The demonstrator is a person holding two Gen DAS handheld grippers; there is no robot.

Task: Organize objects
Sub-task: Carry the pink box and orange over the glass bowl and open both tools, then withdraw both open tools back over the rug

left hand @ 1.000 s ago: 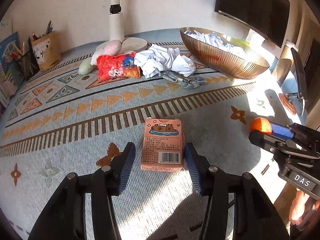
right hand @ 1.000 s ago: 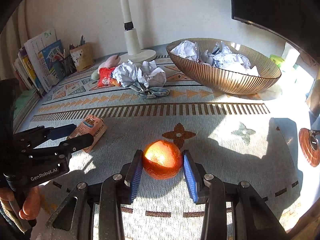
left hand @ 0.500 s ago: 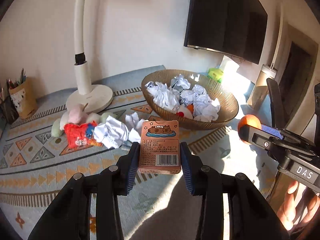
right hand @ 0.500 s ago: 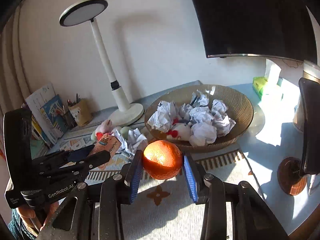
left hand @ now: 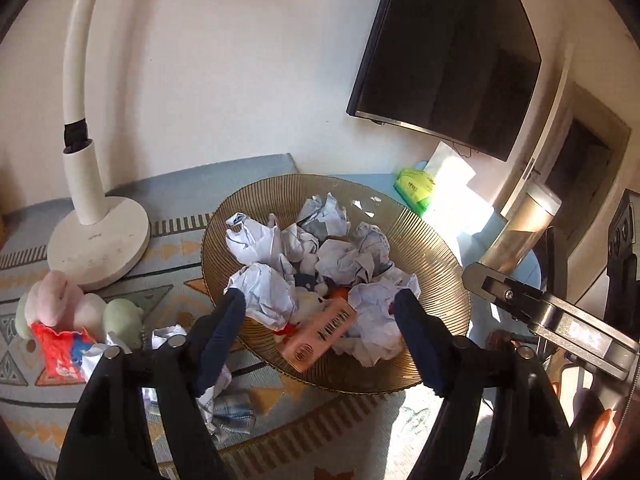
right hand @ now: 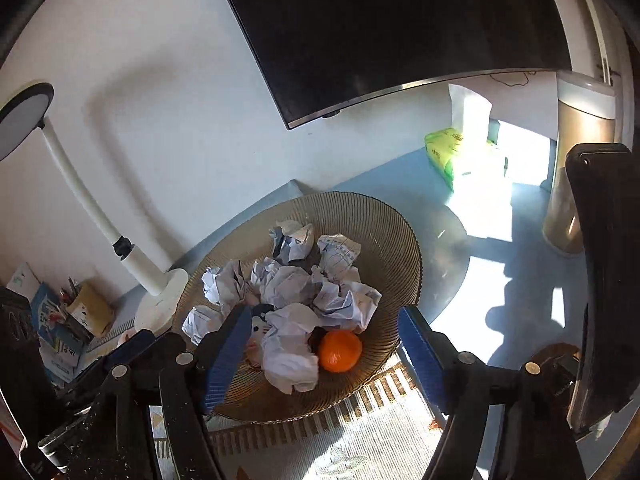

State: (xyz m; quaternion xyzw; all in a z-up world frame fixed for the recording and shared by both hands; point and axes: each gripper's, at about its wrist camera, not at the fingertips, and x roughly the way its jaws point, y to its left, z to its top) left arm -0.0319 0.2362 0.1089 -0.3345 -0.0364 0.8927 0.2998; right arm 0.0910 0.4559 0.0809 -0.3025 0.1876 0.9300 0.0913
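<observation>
A gold ribbed bowl (left hand: 440,280) (right hand: 392,236) holds several crumpled white paper balls (left hand: 264,292) (right hand: 288,284). Over its near side my left gripper (left hand: 320,316) hovers, its jaws opening wide. The pink box (left hand: 320,334) lies tilted among the paper, free of both pads. My right gripper (right hand: 320,344) also hangs above the bowl with its jaws opening. The orange (right hand: 340,350) rests in the bowl beside the paper, touching neither pad. The right gripper's body (left hand: 552,316) shows at the right of the left wrist view.
A white lamp (left hand: 96,240) (right hand: 156,296) stands left of the bowl. Plush toys (left hand: 60,308), a red pouch (left hand: 60,348) and loose paper (left hand: 216,392) lie on the patterned mat. A green tissue pack (right hand: 444,148), a gold bin (right hand: 576,168) and a wall screen (left hand: 448,48) are behind.
Both grippers rose from the mat to above the bowl, carrying the box and the orange. Their jaws have spread, and box and orange now lie in the bowl.
</observation>
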